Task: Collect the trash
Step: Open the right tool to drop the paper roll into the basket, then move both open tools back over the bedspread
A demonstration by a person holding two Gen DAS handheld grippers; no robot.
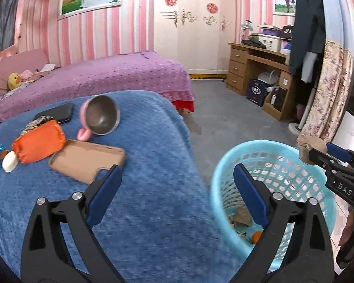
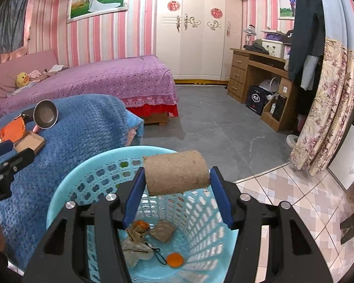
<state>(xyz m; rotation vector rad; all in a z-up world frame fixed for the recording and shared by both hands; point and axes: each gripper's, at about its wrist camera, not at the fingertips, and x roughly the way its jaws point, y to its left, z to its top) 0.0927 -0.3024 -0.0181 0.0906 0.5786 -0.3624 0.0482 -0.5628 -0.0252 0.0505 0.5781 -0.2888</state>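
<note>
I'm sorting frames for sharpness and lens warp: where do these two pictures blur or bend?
Left wrist view: the blue blanket and near rim of the basket smear with motion blur; the far room is sharper. Right wrist view: crisp, the cardboard tube clear. Both: fisheye bows the walls and wardrobe, with dark vignette corners.
</note>
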